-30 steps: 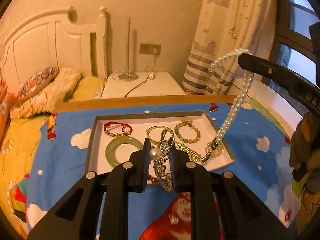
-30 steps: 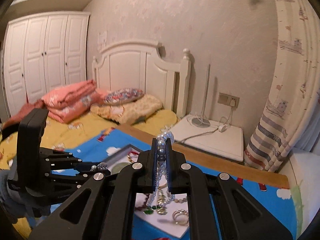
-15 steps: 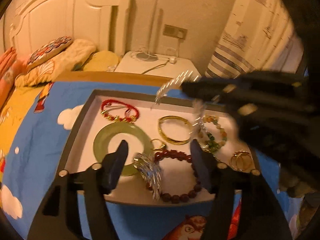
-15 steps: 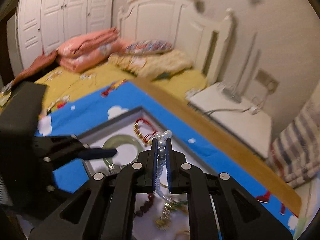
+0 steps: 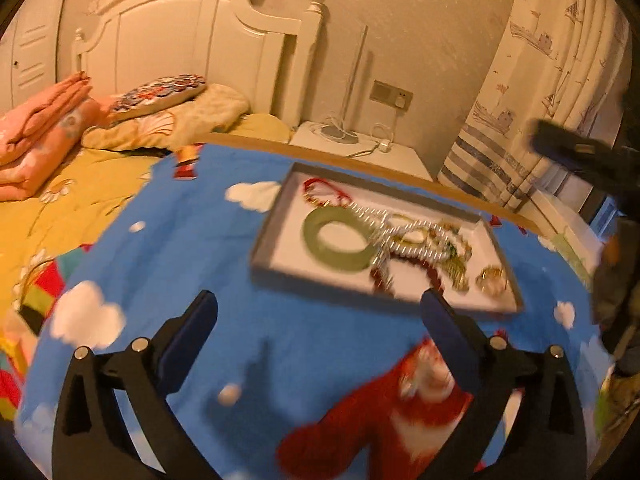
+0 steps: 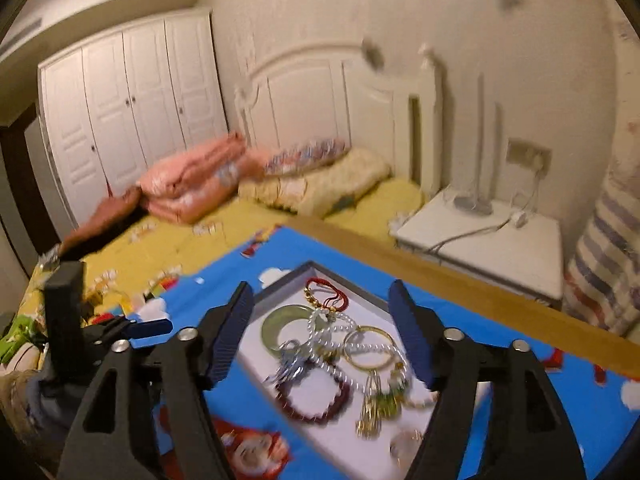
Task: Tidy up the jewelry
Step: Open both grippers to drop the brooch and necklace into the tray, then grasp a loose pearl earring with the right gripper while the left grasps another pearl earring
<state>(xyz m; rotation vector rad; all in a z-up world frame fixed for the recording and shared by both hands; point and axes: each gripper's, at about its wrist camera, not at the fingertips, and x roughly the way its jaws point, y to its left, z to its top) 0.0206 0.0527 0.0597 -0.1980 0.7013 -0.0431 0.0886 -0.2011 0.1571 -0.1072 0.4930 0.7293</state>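
Note:
A grey-rimmed tray (image 5: 267, 240) with a white floor lies on the blue cartoon cloth (image 5: 168, 272); it also shows in the right wrist view (image 6: 280, 284). In it lie a green jade bangle (image 5: 335, 240), a red cord bracelet (image 6: 326, 292), a pearl necklace (image 6: 340, 344), a gold bangle (image 6: 370, 346), a dark red bead bracelet (image 6: 314, 398) and a silver chain (image 6: 290, 360). My left gripper (image 5: 320, 332) is open and empty, in front of the tray. My right gripper (image 6: 326, 336) is open and empty above the tray.
The cloth covers a wooden-edged table (image 6: 460, 280) beside a bed with yellow sheets (image 6: 200, 240) and pink folded blankets (image 5: 36, 128). A white nightstand (image 6: 500, 240) with a lamp base stands behind. Striped curtains (image 5: 500, 160) hang at the right. The other gripper shows at each view's edge (image 6: 68, 320).
Both grippers have opened and drawn back. The pearl necklace left my right gripper and the silver chain left my left; both now lie in the tray.

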